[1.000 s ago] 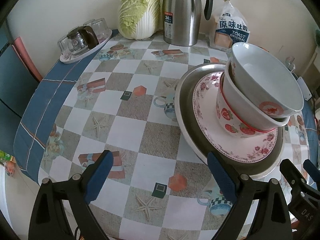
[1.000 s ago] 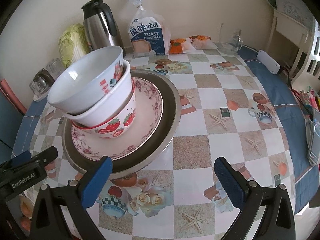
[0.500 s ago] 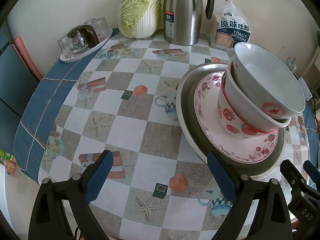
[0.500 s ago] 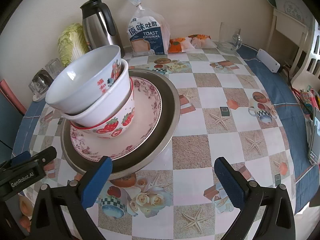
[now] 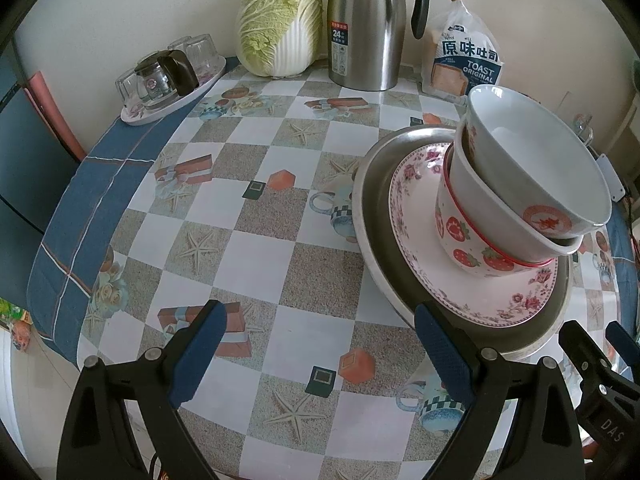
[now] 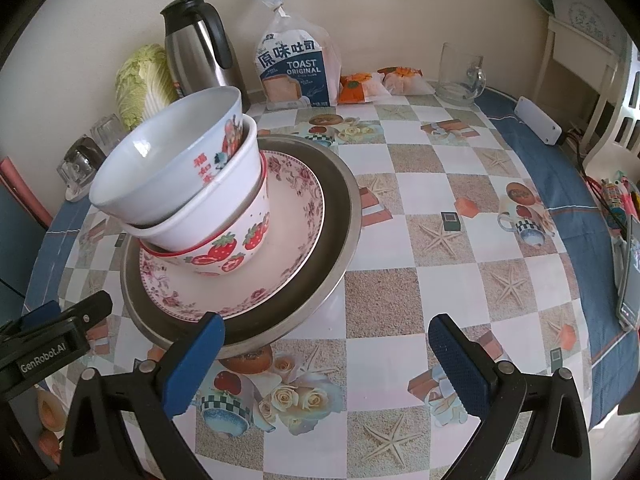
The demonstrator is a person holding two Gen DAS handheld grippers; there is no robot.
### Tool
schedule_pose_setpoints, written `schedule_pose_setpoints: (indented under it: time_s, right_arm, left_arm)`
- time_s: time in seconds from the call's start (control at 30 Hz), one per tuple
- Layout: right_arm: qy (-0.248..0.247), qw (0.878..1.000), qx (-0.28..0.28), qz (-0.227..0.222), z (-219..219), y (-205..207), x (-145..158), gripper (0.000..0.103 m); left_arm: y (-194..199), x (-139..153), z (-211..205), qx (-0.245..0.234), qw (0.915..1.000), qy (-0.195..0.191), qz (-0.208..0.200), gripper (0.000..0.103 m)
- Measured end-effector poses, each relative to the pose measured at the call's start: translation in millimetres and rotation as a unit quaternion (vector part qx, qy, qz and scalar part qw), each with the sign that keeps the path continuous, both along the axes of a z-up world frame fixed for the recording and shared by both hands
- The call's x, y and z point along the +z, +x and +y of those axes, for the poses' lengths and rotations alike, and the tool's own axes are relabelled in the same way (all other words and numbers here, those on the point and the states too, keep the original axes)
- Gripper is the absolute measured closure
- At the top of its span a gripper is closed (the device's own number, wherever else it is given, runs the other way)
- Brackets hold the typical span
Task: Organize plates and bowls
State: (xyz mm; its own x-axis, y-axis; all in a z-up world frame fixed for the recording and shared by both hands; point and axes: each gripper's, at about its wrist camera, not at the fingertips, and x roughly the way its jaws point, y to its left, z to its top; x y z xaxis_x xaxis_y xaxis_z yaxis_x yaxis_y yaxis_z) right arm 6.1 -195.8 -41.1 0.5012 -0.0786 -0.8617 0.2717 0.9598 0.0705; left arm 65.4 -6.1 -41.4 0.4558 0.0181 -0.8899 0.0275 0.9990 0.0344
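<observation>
A metal plate (image 5: 370,208) (image 6: 340,216) lies on the table with a floral plate (image 5: 416,216) (image 6: 296,216) on it. On the floral plate stand three nested bowls: a strawberry bowl (image 5: 460,236) (image 6: 236,244), a white bowl (image 5: 492,216) (image 6: 224,196) in it, and a tilted white bowl (image 5: 532,160) (image 6: 172,160) on top. My left gripper (image 5: 320,348) is open, left of the stack, its right finger near the metal plate's rim. My right gripper (image 6: 326,358) is open in front of the stack, holding nothing.
At the back stand a cabbage (image 5: 280,24), a steel thermos (image 5: 368,20), a toast bag (image 5: 466,60) (image 6: 296,68) and a tray of glasses (image 5: 172,76). A glass mug (image 6: 460,72) and snack packets (image 6: 368,84) are at the far right. A chair (image 6: 592,80) stands beside the table.
Both views have shifted slightly; the grippers have drifted a little while staying open. The stack of plates and bowls has not moved on the table.
</observation>
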Motion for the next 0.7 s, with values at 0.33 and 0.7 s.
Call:
schedule_pose_setpoints:
  time_s: [0.33, 0.7]
  right_arm:
    - [0.0, 1.0, 0.0, 0.001, 0.3, -0.5, 0.0, 0.0]
    - [-0.001, 1.0, 0.002, 0.003, 2.1, -0.1, -1.8, 0.0]
  left_arm:
    - [-0.8, 0.8, -0.1, -0.001, 1.0, 0.005, -0.005, 0.008]
    - [-4.6, 7.7, -2.1, -0.001, 0.9995, 0.01, -0.029, 0.008]
